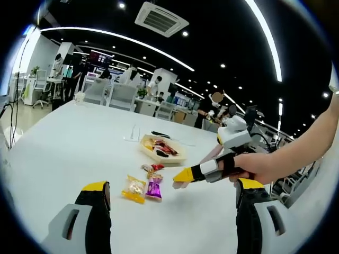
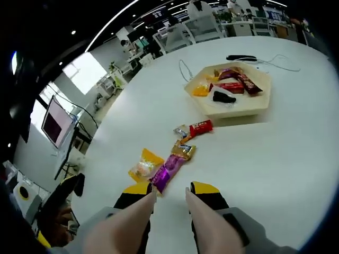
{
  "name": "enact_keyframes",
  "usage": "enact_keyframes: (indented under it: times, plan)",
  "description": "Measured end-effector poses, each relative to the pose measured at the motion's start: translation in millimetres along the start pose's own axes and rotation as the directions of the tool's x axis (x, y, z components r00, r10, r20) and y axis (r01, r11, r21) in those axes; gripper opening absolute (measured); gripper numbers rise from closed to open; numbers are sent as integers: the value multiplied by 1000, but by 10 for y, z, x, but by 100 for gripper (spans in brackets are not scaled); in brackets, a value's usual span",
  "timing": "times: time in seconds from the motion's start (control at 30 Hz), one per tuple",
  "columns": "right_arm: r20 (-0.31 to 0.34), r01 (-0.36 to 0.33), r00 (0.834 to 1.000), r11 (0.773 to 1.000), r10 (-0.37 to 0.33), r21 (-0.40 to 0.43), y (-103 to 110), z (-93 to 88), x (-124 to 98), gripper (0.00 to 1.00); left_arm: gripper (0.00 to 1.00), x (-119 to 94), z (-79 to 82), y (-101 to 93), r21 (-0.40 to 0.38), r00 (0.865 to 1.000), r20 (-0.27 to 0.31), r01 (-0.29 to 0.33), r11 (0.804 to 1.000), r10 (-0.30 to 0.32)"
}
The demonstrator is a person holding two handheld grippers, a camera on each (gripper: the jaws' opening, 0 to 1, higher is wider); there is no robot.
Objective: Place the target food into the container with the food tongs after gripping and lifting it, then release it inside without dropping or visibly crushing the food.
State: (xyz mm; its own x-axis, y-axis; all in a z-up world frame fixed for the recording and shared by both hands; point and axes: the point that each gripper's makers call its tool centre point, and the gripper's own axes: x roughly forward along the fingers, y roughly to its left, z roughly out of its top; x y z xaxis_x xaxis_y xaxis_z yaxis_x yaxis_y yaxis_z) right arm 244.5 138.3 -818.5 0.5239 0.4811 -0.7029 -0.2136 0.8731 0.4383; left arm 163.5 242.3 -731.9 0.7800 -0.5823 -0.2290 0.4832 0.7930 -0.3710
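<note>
You are holding the right gripper (image 2: 169, 193) low over the white table (image 2: 275, 159), its yellow-tipped jaws standing apart with nothing between them. In the left gripper view that same tool (image 1: 183, 176) is entering from the right, gripped in your hand (image 1: 259, 166), its tip pointing toward the wrappers. The left gripper (image 1: 172, 193) is also hanging released, jaws wide, with bare tabletop between them.

Directly ahead of the right jaws, a purple foil-wrapped sweet (image 2: 168, 170) is lying, its long axis running roughly away from the tool and slightly to the right. Just beside it to the left is sitting a yellow cellophane packet holding a pale round sweet (image 2: 143, 165). Beyond these, a small gold wrapper (image 2: 184, 150) and a red wrapped bar (image 2: 200, 127) are lying in a loose line toward the pale hexagonal wooden tray (image 2: 233, 111), which is already holding several wrapped snacks and stands well apart from the jaws.

The right gripper is judged the nearer of the two to the loose sweets; the purple piece is the closest.

Not established: which wrapper is the target food, since the task names none. No food tongs can be made out on the table. A dark slim object (image 2: 241, 58) with a cable beyond the tray is too small to identify.
</note>
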Motion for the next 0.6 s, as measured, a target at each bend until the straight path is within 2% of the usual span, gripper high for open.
enact_keyframes:
  times: [0.1,0.27,0.4,0.43,0.5,0.6]
  plan:
    - [15,23,1000,999,-24,28,-21,47,18,29,99,-14,-36,4,-6,1000,-6,1,1000,-1]
    - [30,24,999,998,-26,63,-8,87,39,29,99,-12,-109,-29,11,999,-34,13,1000,-12]
    - [24,19,999,994,-22,107,60,43,61,29,99,-23,-129,-52,19,999,-41,21,1000,-20]
    - [18,10,1000,998,-11,68,135,10,72,29,99,-26,-140,-52,17,999,-44,23,1000,-22]
    - [20,19,1000,999,-20,41,173,-22,83,29,99,-23,-165,-42,10,999,-50,21,1000,-21]
    - [20,22,1000,997,-23,72,182,-53,136,29,99,-22,-181,-40,6,998,-60,21,1000,-21]
